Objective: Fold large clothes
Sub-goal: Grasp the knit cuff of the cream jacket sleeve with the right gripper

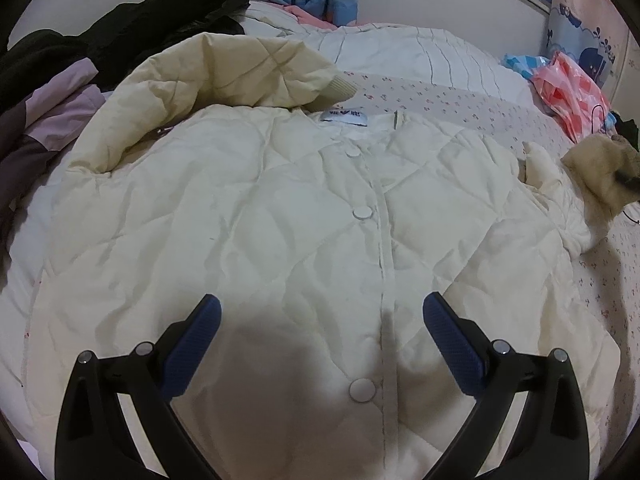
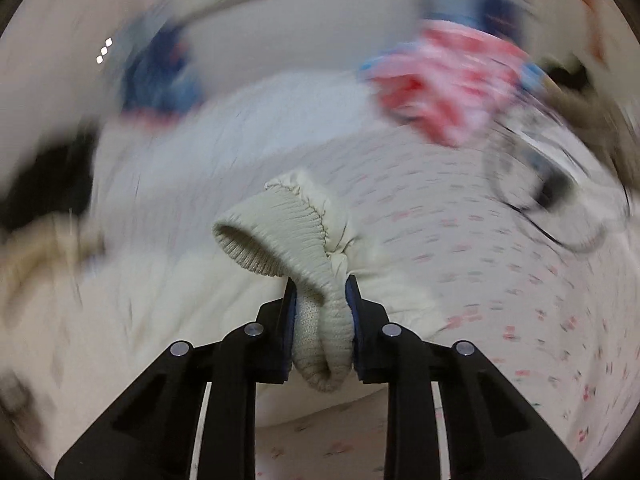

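Covering a floral-sheeted bed [image 1: 460, 100] lies a cream jacket [image 1: 240, 220]; left tongs [image 1: 322, 312] gape wide, right tongs [image 2: 321, 284] pinch its cuff [image 2: 280, 232].

Neck label [image 1: 345, 117] on jacket [image 1: 256, 216]: blue print, illegible.

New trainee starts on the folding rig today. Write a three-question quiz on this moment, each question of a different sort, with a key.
1. True or false: the left gripper is clamped on the cream quilted jacket.
2. Multiple choice: the right gripper is shut on
A. the pink plastic bag
B. the ribbed sleeve cuff
C. the neck label
3. Fill in: the jacket's other sleeve lies folded across its ____.

Key:
1. False: its jaws stand wide open above the snap-button placket.
2. B
3. Chest, with that cuff ending near the neck label.
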